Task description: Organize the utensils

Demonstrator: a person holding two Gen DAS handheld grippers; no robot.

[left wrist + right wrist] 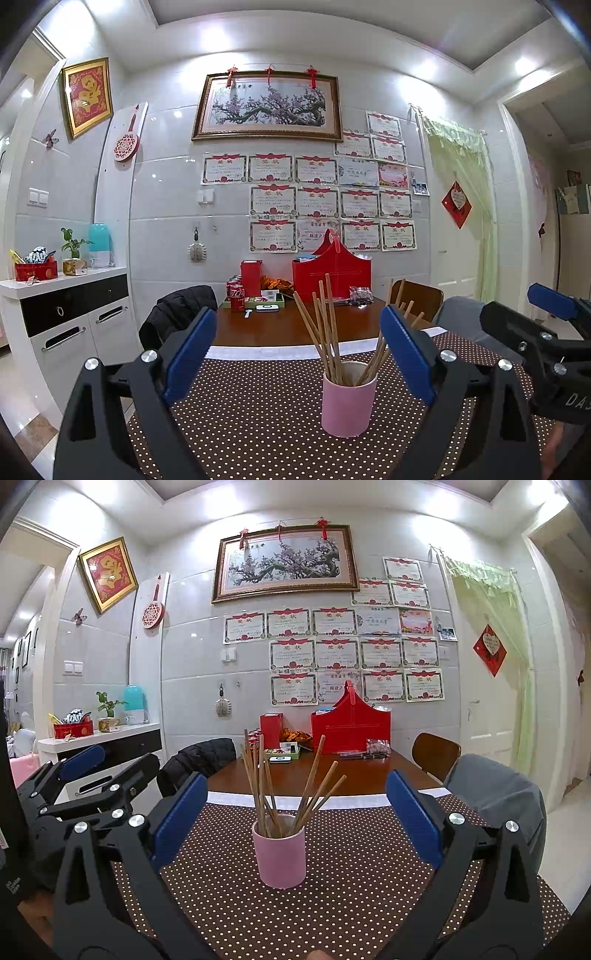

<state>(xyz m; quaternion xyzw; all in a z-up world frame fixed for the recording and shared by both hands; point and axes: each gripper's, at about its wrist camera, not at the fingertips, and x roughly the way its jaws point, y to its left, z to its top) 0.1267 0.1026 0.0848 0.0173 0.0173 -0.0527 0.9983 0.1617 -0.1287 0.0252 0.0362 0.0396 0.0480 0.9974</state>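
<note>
Pink cup point(348, 399) of upright wooden chopsticks point(325, 328) stands just ahead, between the wide-open, empty left gripper point(297, 354) and right gripper point(295, 819).

Matt pink cup point(348, 400), bare wooden chopsticks point(325, 325), dotted cloth point(258, 406) over glossy wooden table point(277, 326), shiny wall tiles point(162, 192)

We run two matching grippers: left gripper point(297, 354) and right gripper point(291, 818) have matte black triangular finger frames with cut-out windows, blue pads point(177, 818) on the inner faces and silver screws point(456, 818) at the pivots. White lettering marks the right unit's housing in the left view.
</note>
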